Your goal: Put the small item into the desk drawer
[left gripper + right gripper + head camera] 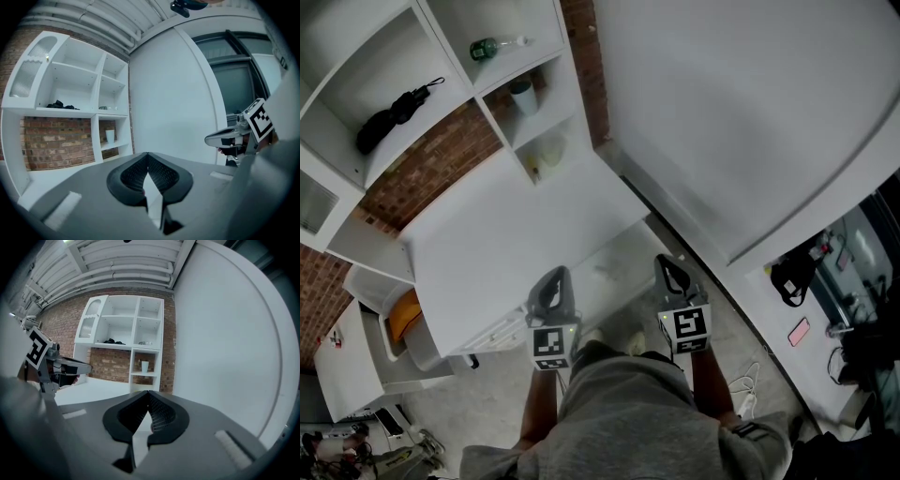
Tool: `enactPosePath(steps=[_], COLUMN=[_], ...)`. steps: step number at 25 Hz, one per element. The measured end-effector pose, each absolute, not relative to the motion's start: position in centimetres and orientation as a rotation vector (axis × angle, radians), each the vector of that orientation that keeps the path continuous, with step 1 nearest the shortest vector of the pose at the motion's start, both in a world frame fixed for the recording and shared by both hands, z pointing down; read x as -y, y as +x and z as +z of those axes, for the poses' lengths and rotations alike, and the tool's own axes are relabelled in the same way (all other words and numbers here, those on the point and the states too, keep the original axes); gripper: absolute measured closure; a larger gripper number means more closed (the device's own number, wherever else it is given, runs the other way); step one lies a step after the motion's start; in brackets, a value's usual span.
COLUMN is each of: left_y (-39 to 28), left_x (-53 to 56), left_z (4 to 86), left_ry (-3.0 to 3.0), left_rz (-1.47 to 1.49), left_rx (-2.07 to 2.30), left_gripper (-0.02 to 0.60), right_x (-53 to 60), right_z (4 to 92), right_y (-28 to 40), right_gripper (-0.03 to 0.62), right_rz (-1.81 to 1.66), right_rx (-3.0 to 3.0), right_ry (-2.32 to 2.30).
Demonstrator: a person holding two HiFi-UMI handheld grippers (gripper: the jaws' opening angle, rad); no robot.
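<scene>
Two grippers hang level in front of the person's chest, short of the counter point(516, 244) and above the floor beside its near corner. The left gripper point(148, 159) has its jaws together, tips touching, nothing between them. The right gripper point(148, 397) is likewise closed and empty.

Nothing shows on the counter's bare white top, so I cannot tell which thing is the small item. The likeliest candidates stand in the shelf unit point(441, 56) at the counter's far edge: a green bottle point(492, 47), a pale cup point(523, 97) and something yellowish point(548, 155) in the cubby nearest the counter top. A dark bundle point(389, 117) lies further along the shelf and looks too big to qualify.

What appear to be drawer fronts point(492, 333) sit under the counter's near edge, just beside the left gripper.

The task seems not yet begun, so the step in hand is the approach. To do it well:
- spread the jaws before reaching, not on arrival;
- let the left gripper, closest to the drawer fronts, pull one out first;
- send the right gripper across the counter to the shelf, keeping clear of the cubby walls;
- grip the item across its narrow side, upright, and carry it low over the counter.
</scene>
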State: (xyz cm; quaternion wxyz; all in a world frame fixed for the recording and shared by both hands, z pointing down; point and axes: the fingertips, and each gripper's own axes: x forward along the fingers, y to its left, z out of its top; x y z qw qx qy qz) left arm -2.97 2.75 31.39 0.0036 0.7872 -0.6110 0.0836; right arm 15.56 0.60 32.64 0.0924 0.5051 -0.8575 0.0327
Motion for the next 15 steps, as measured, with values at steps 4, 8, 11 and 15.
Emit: enactPosePath(steps=[4,8,11,15], left_y=[-3.00,-3.13,-3.15,-3.22], left_x=[-2.80,-2.71,-2.69,-2.70], left_z=[31.42,31.47,31.50,31.69], left_ry=[2.465,2.461,2.462,2.459], left_rz=[0.258,0.258,0.257,0.257], left_rx=[1.916,1.915,1.913,1.908], left_gripper=[0.569,0.569,0.569,0.569], right_x=[-0.69,-0.69,-0.66,-0.59], right_z=[32.71,32.72,32.91,32.86], right_y=[15.42,15.08,14.97,14.95], right_gripper=[0.591,0.592,0.591,0.591], right_rz=[0.100,0.111,0.105,0.107], right_rx=[2.546,2.549,2.546,2.551], right_ry=[1.492,1.481,1.471,1.482])
